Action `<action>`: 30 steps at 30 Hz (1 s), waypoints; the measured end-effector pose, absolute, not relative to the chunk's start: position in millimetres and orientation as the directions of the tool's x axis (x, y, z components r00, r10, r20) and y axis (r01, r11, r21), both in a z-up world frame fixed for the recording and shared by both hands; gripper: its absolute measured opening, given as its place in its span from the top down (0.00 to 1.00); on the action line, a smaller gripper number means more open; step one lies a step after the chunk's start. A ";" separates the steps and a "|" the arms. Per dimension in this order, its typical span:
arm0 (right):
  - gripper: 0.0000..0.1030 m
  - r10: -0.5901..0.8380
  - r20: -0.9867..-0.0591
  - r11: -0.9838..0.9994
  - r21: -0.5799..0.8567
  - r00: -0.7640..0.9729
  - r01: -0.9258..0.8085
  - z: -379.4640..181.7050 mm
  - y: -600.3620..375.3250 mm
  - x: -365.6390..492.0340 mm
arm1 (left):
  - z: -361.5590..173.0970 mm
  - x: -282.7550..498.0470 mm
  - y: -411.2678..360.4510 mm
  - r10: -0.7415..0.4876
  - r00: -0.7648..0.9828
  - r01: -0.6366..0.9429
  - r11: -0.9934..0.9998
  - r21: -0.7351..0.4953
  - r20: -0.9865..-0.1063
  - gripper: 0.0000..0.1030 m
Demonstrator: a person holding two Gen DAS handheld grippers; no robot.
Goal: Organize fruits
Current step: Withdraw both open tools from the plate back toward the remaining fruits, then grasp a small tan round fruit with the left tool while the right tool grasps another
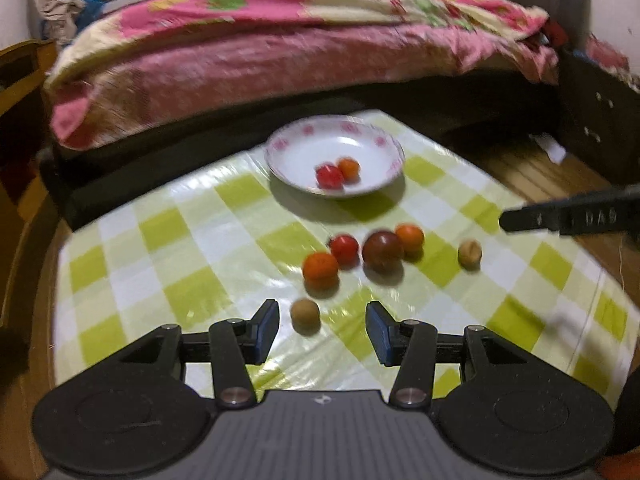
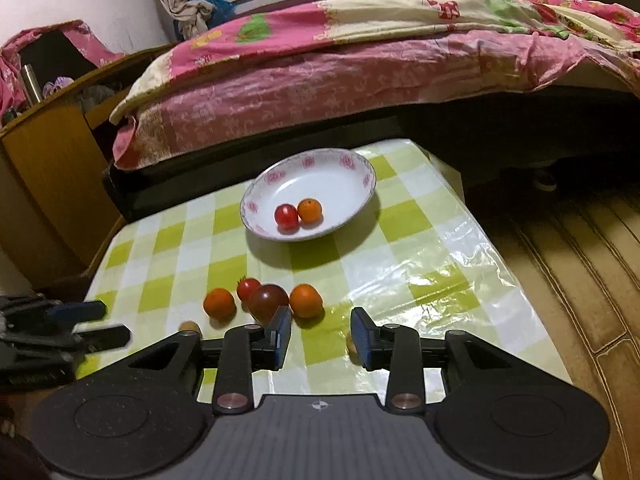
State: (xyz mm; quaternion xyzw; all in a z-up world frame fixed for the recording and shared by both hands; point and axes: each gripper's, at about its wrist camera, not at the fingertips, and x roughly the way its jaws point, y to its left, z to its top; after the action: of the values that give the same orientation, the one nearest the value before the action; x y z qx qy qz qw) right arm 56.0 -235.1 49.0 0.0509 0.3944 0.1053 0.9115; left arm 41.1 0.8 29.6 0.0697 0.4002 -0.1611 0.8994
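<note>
A white plate (image 1: 288, 152) (image 2: 344, 176) with a pink rim pattern holds a red tomato (image 1: 329, 176) (image 2: 286, 216) and a small orange (image 1: 349, 168) (image 2: 310, 210). On the checked cloth lie two oranges (image 1: 320, 267) (image 1: 409, 237), a red tomato (image 1: 345, 249), a dark tomato (image 1: 382, 249) and two tan longans (image 1: 305, 313) (image 1: 469, 253). My left gripper (image 1: 322, 330) is open just above the near longan. My right gripper (image 2: 321, 336) is open and empty near the fruit row (image 2: 268, 300); a longan (image 2: 351, 344) shows by its right finger.
The table (image 1: 160, 264) has a green and white checked cloth. A bed with a pink quilt (image 1: 280, 40) lies just behind it. A wooden cabinet (image 2: 48, 152) stands to the left. Wooden floor (image 2: 560, 280) lies to the right.
</note>
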 end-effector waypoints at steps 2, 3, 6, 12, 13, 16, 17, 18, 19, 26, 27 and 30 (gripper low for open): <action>0.70 0.220 -0.725 0.975 0.155 0.653 -0.156 42.2 -232.5 59.1 | 14.7 46.6 -1.4 -0.242 0.610 0.364 0.931 -0.005 -0.755 0.46; 0.70 0.212 -0.734 0.977 0.146 0.645 -0.156 38.9 -231.5 61.0 | 8.5 48.9 -1.6 -0.248 0.603 0.370 0.929 -0.009 -0.759 0.46; 0.70 0.185 -0.748 0.981 0.101 0.637 -0.166 30.2 -225.0 65.9 | -10.4 60.2 -1.9 -0.265 0.576 0.395 0.919 -0.021 -0.773 0.46; 0.63 0.182 -0.746 0.974 0.049 0.641 -0.220 19.7 -222.1 72.2 | -27.5 83.3 1.2 -0.263 0.568 0.399 0.917 -0.018 -0.780 0.46; 0.63 0.179 -0.747 0.973 0.040 0.640 -0.225 18.7 -221.2 73.5 | -28.4 85.5 2.9 -0.266 0.566 0.390 0.920 -0.031 -0.781 0.46; 0.63 0.161 -0.745 0.973 0.009 0.647 -0.232 15.9 -220.8 75.9 | -31.1 87.9 4.1 -0.262 0.568 0.387 0.922 -0.028 -0.780 0.46; 0.62 0.154 -0.745 0.973 -0.001 0.649 -0.231 14.9 -222.0 76.6 | -31.9 87.8 3.4 -0.261 0.572 0.390 0.921 -0.022 -0.778 0.46; 0.62 0.147 -0.746 0.974 -0.007 0.649 -0.228 14.1 -223.2 77.3 | -32.5 88.3 3.1 -0.263 0.572 0.392 0.920 -0.023 -0.777 0.46; 0.62 0.145 -0.750 0.974 -0.007 0.646 -0.227 12.8 -224.8 78.0 | -33.0 88.8 2.8 -0.268 0.571 0.394 0.919 -0.027 -0.776 0.46; 0.62 0.136 -0.784 0.973 -0.009 0.606 -0.230 -2.7 -222.9 85.4 | -37.3 91.5 1.2 -0.256 0.583 0.401 0.916 -0.001 -0.771 0.46; 0.62 0.131 -0.787 0.973 -0.015 0.603 -0.231 -4.3 -221.7 86.2 | -38.4 92.3 1.7 -0.256 0.582 0.399 0.917 -0.003 -0.772 0.46; 0.62 0.135 -0.793 0.972 -0.011 0.594 -0.236 -8.0 -219.7 89.0 | -39.3 92.7 0.9 -0.256 0.592 0.407 0.913 0.010 -0.764 0.46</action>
State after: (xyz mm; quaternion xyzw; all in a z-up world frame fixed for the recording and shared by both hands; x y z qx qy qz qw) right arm 89.0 -219.7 -8.0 -0.0576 0.4384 0.1039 0.8909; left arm 92.7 0.9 -39.3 0.0919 0.4111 -0.1869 0.8875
